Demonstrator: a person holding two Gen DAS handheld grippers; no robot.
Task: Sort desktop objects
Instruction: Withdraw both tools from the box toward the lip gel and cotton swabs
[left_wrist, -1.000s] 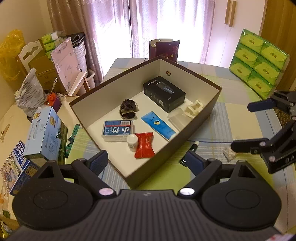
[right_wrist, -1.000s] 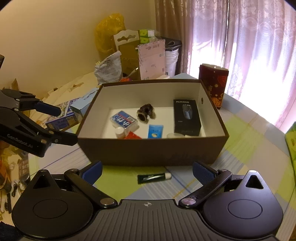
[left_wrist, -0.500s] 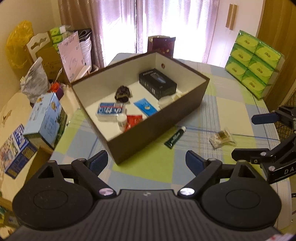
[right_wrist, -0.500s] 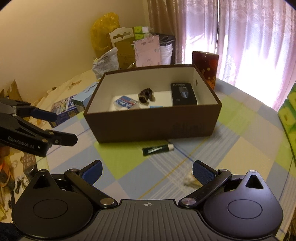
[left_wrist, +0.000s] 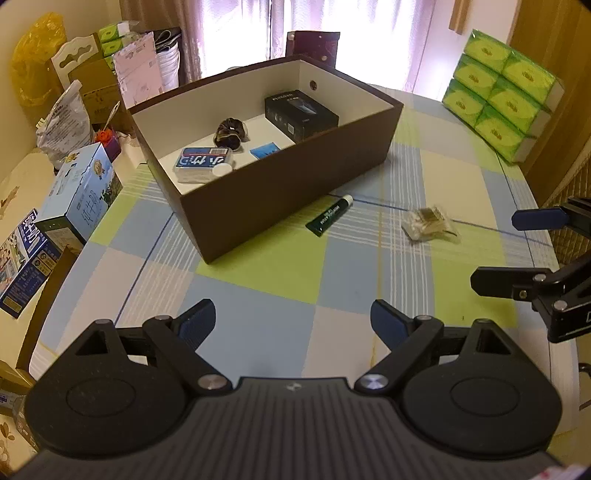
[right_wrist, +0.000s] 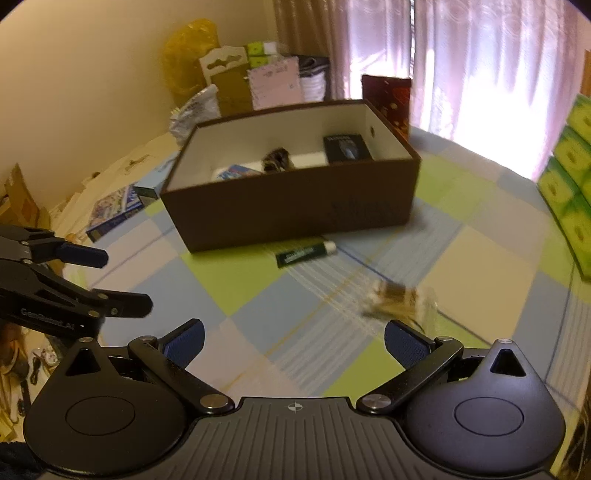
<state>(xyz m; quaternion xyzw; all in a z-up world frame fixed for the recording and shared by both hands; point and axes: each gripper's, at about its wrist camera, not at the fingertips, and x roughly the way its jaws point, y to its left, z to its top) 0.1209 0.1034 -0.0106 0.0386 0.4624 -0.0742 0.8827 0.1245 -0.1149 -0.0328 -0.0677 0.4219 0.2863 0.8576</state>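
1. Two things lie loose on the checked tablecloth: one dark green tube just beside the near wall of the brown box, and one small clear-wrapped packet farther out, apart from the tube.
2. We judge both are left to sort, since the box already holds others.
3. Inside the box we count five things showing: one black carton, one dark crumpled bundle, one blue-and-white pack, one white cap and one blue sachet.
4. We hold our left gripper released, its jaws wide and empty, over bare cloth.
5. Our right gripper is likewise spread and empty, tilted down with the blurred packet just ahead of its right finger, likely our next pick.
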